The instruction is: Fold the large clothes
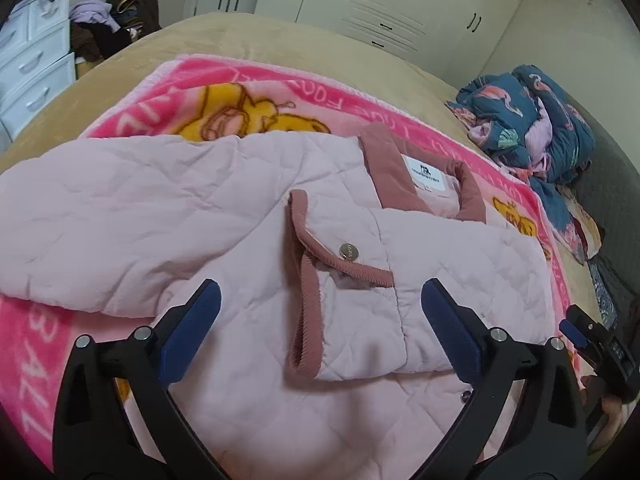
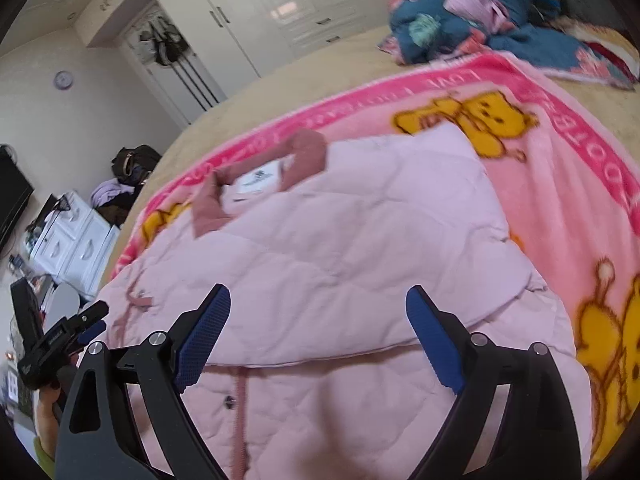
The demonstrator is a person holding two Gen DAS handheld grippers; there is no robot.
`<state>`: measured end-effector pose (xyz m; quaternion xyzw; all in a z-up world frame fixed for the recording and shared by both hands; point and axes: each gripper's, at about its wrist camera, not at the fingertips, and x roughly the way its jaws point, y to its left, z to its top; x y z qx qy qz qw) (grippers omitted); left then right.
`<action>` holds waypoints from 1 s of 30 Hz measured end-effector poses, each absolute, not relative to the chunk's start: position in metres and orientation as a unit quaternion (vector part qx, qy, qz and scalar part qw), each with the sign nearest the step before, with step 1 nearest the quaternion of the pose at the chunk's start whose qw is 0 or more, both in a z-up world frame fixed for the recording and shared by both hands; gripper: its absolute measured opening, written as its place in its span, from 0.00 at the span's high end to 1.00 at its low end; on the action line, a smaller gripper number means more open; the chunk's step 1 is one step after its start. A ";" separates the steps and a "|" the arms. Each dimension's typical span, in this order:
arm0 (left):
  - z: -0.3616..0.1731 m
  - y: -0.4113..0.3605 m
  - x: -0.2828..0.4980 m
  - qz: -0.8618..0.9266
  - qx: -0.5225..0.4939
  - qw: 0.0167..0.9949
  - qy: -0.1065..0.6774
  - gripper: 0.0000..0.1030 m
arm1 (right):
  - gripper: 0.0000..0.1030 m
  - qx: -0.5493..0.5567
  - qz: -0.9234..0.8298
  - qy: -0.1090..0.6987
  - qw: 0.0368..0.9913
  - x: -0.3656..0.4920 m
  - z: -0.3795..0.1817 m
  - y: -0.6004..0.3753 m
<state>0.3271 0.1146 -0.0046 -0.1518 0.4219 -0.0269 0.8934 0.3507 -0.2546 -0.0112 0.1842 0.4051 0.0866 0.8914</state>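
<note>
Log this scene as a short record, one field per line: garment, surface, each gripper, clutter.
garment: pale pink quilted jacket with dusty-rose corduroy collar, sleeves folded across its front, white neck label showing
surface: bright pink cartoon-bear fleece blanket spread over a tan bed cover
left gripper: open, holding nothing, above the jacket
right gripper: open, holding nothing, above the jacket
clutter: crumpled navy flamingo-print bedding near the bed's edge

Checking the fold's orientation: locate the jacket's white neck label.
In the left wrist view, the white label sits right of centre inside the dusty-pink collar, above the snap button.
</note>
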 end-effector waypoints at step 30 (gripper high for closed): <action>0.043 0.260 0.258 0.128 -0.219 0.898 0.360 0.09 | 0.04 0.086 0.267 0.369 0.886 0.326 0.060 -0.038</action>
